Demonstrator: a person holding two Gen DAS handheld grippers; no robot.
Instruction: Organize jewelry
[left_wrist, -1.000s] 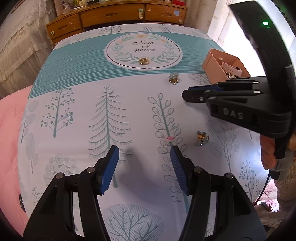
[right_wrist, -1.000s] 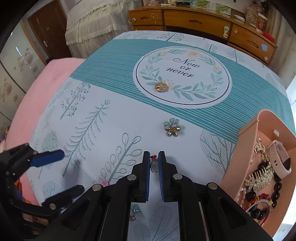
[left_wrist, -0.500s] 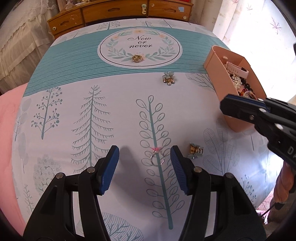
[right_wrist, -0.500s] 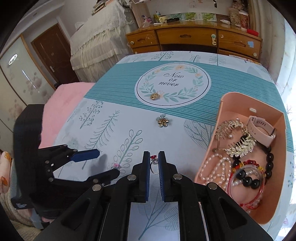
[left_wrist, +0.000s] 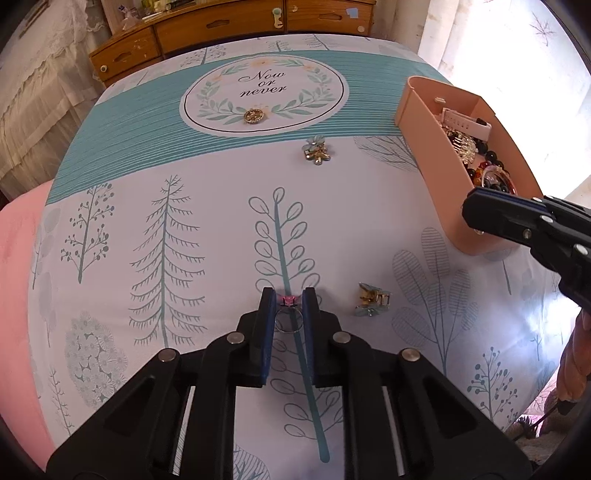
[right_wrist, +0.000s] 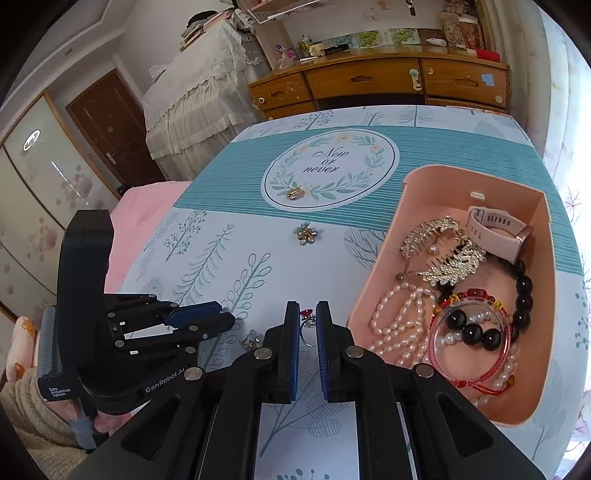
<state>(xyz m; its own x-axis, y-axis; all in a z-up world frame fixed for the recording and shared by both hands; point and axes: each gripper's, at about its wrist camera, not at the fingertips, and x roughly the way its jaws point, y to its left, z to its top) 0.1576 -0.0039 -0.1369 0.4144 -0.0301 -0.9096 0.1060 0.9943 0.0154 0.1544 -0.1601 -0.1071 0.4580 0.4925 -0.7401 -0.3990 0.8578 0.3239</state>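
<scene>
My left gripper (left_wrist: 289, 295) is shut on a silver ring with a pink stone (left_wrist: 288, 314) that lies on the printed tablecloth (left_wrist: 184, 192). My right gripper (right_wrist: 307, 308) is shut on a silver ring with a red stone (right_wrist: 307, 323) and holds it above the cloth, just left of the pink box (right_wrist: 373, 291), which holds pearls, bracelets, combs and a watch. In the left wrist view the right gripper (left_wrist: 471, 214) hangs at the box's near end (left_wrist: 424, 147). In the right wrist view the left gripper (right_wrist: 221, 314) is low on the cloth.
Loose on the cloth are a gold brooch (left_wrist: 253, 115), a blue flower clip (left_wrist: 316, 149) and a small blue-gold clip (left_wrist: 371, 301). A wooden dresser (right_wrist: 376, 85) stands beyond the far edge. A pink blanket (left_wrist: 14, 295) lies to the left.
My left gripper has closed on the pink-stone ring. My right gripper has carried its ring right, up to the pink box.
</scene>
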